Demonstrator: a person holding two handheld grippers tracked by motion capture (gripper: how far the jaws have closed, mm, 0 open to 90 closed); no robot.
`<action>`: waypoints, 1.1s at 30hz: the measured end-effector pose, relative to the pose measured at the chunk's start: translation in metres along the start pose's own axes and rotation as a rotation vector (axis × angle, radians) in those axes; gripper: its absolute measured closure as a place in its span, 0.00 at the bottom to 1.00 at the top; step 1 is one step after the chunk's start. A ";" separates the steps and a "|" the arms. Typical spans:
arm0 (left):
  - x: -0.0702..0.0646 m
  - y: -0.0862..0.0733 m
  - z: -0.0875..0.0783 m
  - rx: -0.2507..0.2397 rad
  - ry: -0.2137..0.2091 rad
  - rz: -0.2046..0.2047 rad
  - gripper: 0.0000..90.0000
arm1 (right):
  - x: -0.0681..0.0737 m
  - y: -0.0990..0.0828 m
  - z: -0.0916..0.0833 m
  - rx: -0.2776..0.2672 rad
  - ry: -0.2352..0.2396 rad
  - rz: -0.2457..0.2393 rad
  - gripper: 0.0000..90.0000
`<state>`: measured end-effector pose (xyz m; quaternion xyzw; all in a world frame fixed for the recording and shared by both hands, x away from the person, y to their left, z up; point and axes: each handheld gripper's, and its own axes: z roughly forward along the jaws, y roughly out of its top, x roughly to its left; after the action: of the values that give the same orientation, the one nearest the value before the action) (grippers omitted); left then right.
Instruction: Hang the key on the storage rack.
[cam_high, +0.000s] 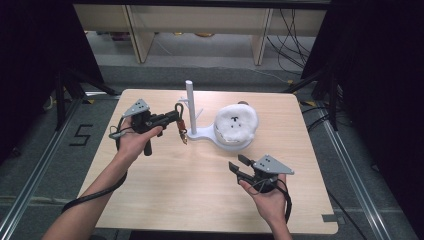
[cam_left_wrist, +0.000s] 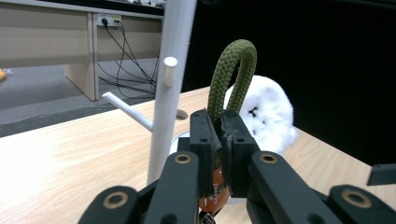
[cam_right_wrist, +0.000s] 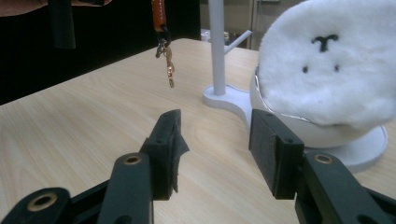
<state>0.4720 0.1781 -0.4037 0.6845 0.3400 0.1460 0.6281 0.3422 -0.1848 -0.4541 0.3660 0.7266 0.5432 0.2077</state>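
A keychain (cam_high: 181, 125) with a green rope loop (cam_left_wrist: 236, 70), an orange strap and a gold clasp (cam_right_wrist: 168, 65) hangs from my left gripper (cam_high: 177, 117), which is shut on the rope just below the loop. It hovers left of the white peg stand (cam_high: 190, 102), whose pole (cam_left_wrist: 166, 93) rises close in front of the left gripper (cam_left_wrist: 219, 126). A white fluffy plush (cam_high: 236, 122) with a small black face (cam_right_wrist: 327, 60) rests on the stand's round dish. My right gripper (cam_high: 238, 161) stands open near the table's front right, nothing between its jaws (cam_right_wrist: 215, 135).
The light wooden table (cam_high: 200, 200) carries the stand and plush at its far middle. Black curtains flank both sides. Beyond the far edge stand wooden furniture legs, with cables (cam_high: 290, 45) on the floor. A "5" mark (cam_high: 81, 134) is taped on the floor at left.
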 end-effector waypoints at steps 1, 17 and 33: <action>0.003 -0.001 0.002 0.002 0.007 -0.006 0.93 | -0.001 -0.004 -0.004 -0.004 -0.008 0.027 0.61; 0.014 0.000 0.012 0.012 0.031 -0.028 0.93 | -0.006 -0.014 -0.005 -0.005 -0.018 0.025 0.60; 0.024 0.004 0.019 0.022 0.051 -0.046 0.93 | -0.006 -0.014 -0.004 0.007 -0.012 0.034 0.59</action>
<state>0.5021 0.1792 -0.4080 0.6795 0.3731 0.1452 0.6148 0.3389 -0.1942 -0.4668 0.3822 0.7210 0.5417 0.2016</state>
